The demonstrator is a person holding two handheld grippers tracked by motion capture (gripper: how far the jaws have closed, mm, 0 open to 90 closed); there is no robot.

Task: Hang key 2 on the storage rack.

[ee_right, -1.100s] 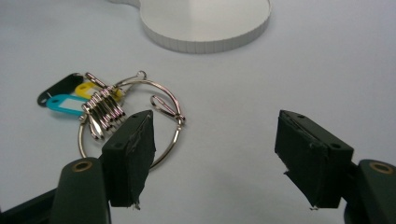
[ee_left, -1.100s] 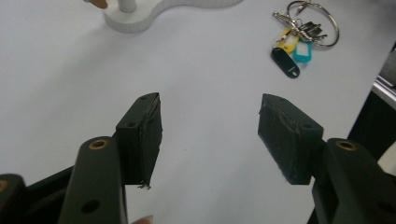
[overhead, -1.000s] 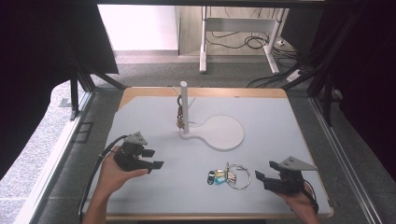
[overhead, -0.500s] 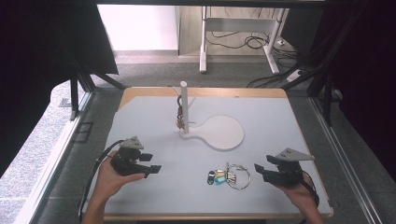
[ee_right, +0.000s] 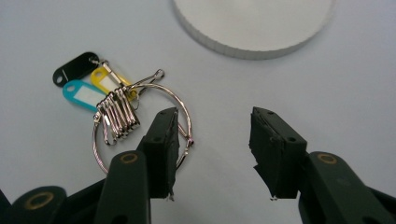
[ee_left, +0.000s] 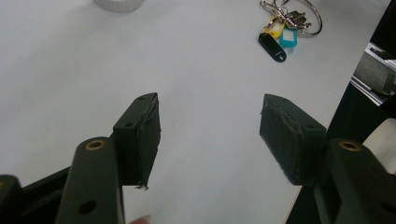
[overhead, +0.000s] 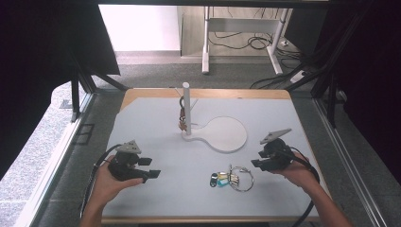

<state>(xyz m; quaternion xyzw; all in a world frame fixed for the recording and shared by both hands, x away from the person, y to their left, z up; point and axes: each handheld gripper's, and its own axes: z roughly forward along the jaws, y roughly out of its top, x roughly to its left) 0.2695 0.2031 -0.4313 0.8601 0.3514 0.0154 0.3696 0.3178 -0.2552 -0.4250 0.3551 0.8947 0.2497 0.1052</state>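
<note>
Right gripper (overhead: 256, 162), jaws apart and just been closing, empty, hovers just right of key ring (overhead: 240, 178); left gripper (overhead: 150, 167) open, empty.

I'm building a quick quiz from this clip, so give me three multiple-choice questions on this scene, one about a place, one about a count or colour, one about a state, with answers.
1. Where does the key ring lie?
A. on the table between the two grippers
B. hung on the white post
C. on the round white base

2. How many plastic tags are on the ring?
A. one
B. three
C. five

3. How is the right gripper?
A. shut on the ring
B. shut on a tag
C. open, holding nothing

Answers:
1 A, the high view shows it flat on the table, nearer the right gripper than the left gripper.
2 B, black, yellow and teal show in the right gripper view.
3 C, its jaws have just been closing, yet a bare gap stands between them.
</note>
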